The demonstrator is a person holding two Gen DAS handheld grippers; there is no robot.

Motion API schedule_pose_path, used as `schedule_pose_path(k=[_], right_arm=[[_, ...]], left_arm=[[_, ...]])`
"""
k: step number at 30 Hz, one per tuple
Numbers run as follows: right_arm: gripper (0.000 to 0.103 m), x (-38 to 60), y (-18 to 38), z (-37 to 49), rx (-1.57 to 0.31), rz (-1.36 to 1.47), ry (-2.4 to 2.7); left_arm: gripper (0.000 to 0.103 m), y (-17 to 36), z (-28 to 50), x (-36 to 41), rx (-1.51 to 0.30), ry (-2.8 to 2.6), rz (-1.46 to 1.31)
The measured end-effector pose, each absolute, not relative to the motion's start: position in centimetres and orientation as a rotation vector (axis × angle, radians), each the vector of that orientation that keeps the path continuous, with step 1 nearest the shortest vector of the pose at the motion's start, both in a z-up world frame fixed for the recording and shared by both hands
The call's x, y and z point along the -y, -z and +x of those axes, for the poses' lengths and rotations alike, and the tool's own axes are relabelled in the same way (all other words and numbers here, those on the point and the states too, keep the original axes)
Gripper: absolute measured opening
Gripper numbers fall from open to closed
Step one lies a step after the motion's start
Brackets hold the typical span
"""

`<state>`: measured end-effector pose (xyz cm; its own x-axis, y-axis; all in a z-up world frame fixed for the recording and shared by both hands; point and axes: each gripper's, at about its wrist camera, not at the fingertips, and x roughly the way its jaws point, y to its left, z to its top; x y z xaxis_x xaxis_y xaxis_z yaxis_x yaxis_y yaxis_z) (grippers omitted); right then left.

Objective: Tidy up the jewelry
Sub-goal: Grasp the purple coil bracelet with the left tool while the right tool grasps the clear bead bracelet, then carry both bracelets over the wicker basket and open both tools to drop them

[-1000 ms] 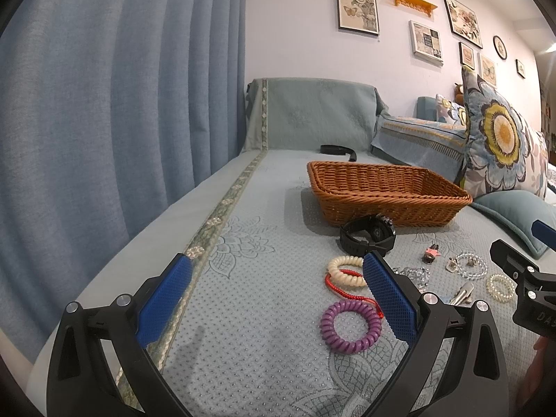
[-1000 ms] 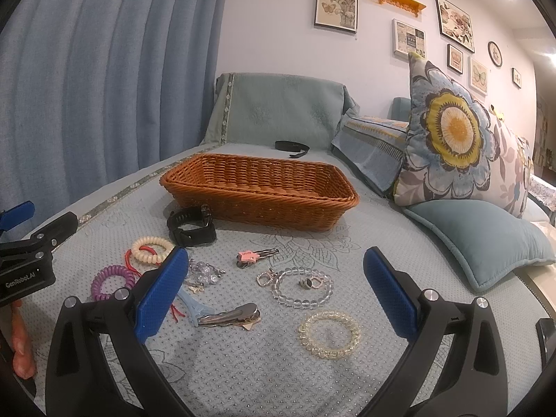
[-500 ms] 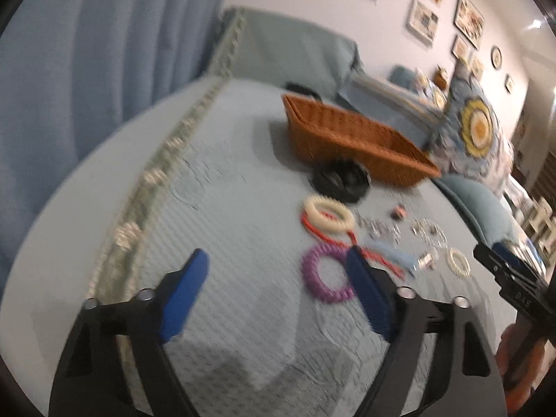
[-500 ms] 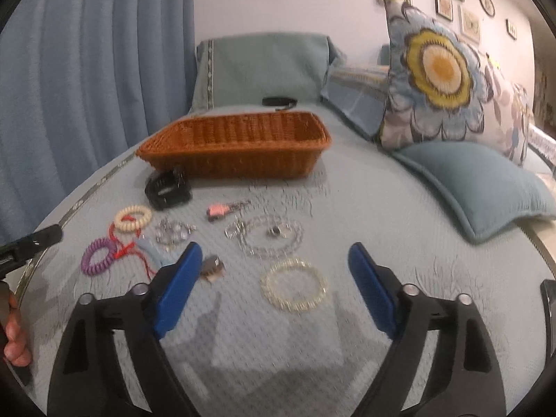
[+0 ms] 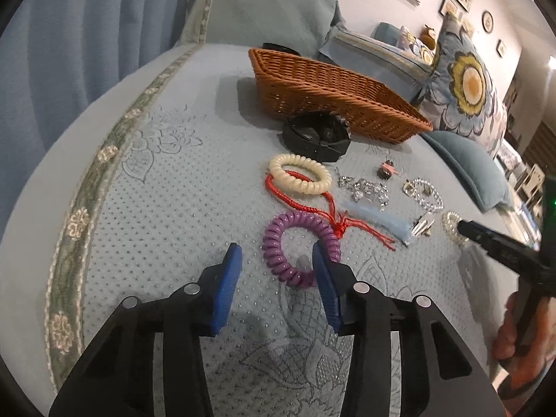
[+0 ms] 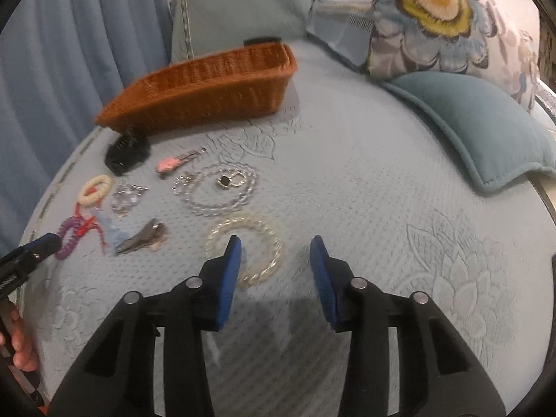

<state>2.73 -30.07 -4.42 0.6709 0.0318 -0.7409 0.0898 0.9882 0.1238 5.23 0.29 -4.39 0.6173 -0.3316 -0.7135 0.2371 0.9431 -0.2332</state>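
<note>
Jewelry lies scattered on the blue bedspread before a brown wicker basket (image 5: pixel 333 90) (image 6: pixel 208 87). My left gripper (image 5: pixel 277 260) is open, low over a purple coil bracelet (image 5: pixel 299 246), its fingers either side of the bracelet's near half. Beyond lie a red cord (image 5: pixel 305 205) and a cream coil bracelet (image 5: pixel 300 177). My right gripper (image 6: pixel 274 253) is open over the near right part of a pale yellow bead bracelet (image 6: pixel 248 243). A clear bead bracelet (image 6: pixel 222 191) with a ring inside lies further back.
A black watch (image 5: pixel 314 137) sits against the basket. A pink clip (image 6: pixel 170 163), a silver chain (image 6: pixel 127 196), a light blue strip (image 5: pixel 378 220) and a metal clip (image 6: pixel 140 238) lie between. A teal cushion (image 6: pixel 479 121) and a flowered pillow (image 6: pixel 444 17) lie to the right. Blue curtain (image 5: pixel 69 52) hangs left.
Both grippers have tilted down and moved closer to the bedspread. The left one has come over the purple bracelet, the right one over the pale yellow bracelet. Both jaws have narrowed.
</note>
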Motion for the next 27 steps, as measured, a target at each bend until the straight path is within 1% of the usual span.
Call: schedule_pose_path(k=[2, 4, 6, 7, 8, 9, 10, 17, 22, 27], right_arm=[[0.038, 29.5, 4.5, 3.0, -0.834, 0.108, 0.038], [0.031, 28.6, 4.6, 3.0, -0.834, 0.057, 0.043], [0.016, 27.8, 4.6, 3.0, -0.828, 0.027, 0.032], [0.013, 27.4, 4.6, 2.9, -0.824, 0.01, 0.028], [0.01, 27.0, 4.6, 2.9, -0.82, -0.011, 0.036], [0.009, 26.7, 4.6, 2.9, -0.818, -0.021, 0.037], [0.009, 26.6, 4.5, 2.8, -0.812, -0.026, 0.033], [0.008, 26.6, 2.8, 1.6, -0.75, 0.014, -0.024], [0.008, 25.9, 0.3, 1.8, -0.686, 0.005, -0.049], [0.008, 25.9, -3.0, 4.6, -0.623, 0.011, -0.076]], left_arm=[[0.041, 4.4, 5.6, -0.2, -0.853, 0.326, -0.117], [0.041, 4.4, 5.5, 0.3, -0.856, 0.315, -0.09], [0.041, 4.4, 5.3, 1.0, -0.851, 0.296, -0.043], [0.038, 4.4, 5.3, 1.4, -0.848, 0.283, -0.014], [0.034, 4.4, 5.2, 1.8, -0.843, 0.273, 0.011], [0.018, 4.4, 5.2, 2.0, -0.841, 0.268, 0.029], [0.009, 4.5, 5.2, 2.2, -0.84, 0.259, 0.049], [0.008, 3.5, 4.6, 1.8, -0.785, 0.304, 0.006], [0.008, 0.5, 4.3, 2.1, -0.696, 0.32, -0.011], [0.008, -3.3, 6.7, 3.7, -0.623, 0.348, -0.01]])
